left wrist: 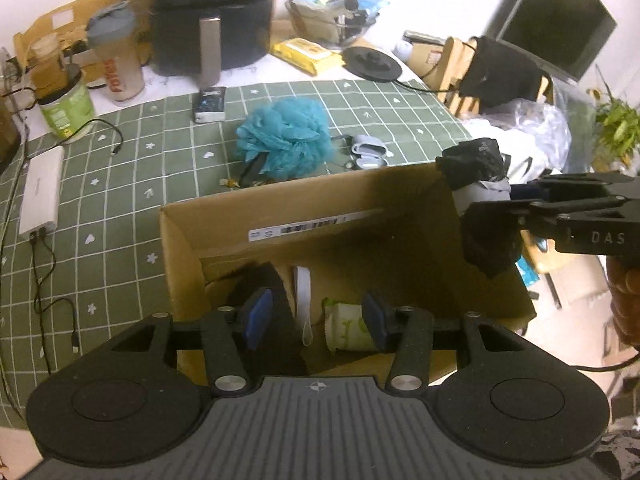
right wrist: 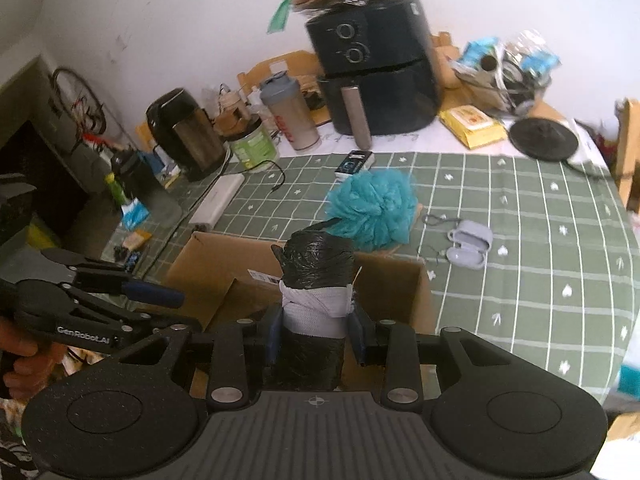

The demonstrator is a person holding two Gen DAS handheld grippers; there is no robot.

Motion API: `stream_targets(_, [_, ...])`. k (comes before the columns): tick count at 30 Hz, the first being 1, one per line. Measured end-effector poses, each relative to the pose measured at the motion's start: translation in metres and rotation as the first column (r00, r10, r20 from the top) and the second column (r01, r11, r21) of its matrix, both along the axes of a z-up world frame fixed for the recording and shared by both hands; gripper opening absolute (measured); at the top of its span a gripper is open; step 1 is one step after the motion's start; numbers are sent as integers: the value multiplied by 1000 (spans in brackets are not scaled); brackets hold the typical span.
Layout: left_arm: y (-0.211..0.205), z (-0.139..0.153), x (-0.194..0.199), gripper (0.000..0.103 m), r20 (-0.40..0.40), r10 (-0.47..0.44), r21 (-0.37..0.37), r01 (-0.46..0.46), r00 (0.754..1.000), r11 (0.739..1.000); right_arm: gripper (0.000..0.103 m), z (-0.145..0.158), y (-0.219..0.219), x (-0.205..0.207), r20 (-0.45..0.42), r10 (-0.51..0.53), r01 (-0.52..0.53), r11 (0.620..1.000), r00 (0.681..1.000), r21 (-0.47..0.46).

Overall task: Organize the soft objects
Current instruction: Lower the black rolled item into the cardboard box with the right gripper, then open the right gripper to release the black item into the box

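Black "GenRobot.AI" left claw (right wrist: 160, 296) apart, "DAS" right claw (right wrist: 316, 332) clamped on plastic-wrapped roll (right wrist: 316, 280), "Fores" shaker (left wrist: 118, 60)

Counter (left wrist: 120, 200) covered with a green grid-pattern cloth with small white marks. On it: open cardboard box (left wrist: 188, 248) at the near edge, teal bath pouf (left wrist: 286, 142) just behind the box, grey case (left wrist: 370, 152) right of the pouf, small dark box (left wrist: 210, 104), white power bank (left wrist: 40, 192) with cables at left. Along the back: black air fryer (left wrist: 212, 20), shaker bottle (left wrist: 116, 56), green tub (left wrist: 66, 110), yellow wipes pack (left wrist: 306, 54), black round lid (left wrist: 372, 64).
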State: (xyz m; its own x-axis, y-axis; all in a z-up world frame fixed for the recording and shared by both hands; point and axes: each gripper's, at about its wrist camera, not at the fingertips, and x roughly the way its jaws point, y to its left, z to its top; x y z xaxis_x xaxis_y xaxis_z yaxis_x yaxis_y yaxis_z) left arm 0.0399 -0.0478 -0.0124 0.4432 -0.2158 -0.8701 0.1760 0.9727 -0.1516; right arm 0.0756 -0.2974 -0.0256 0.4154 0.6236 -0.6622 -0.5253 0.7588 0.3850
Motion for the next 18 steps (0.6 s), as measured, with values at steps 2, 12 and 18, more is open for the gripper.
stream_targets(2, [3,3,-3,49,13,22,-3,-22,1000,1000,38,5,8,3,16,34,-34,999,999,-28])
stream_targets(12, [20,8,-15,50,46,135,-7,-135,990,991,97,-3,37,2,26,114,-110,986,993,-125])
stream_targets(18, [23,7,-19,67,63,168,19,-169,984,985,103,-10,34,-2,12,95,-93,988,995,-127])
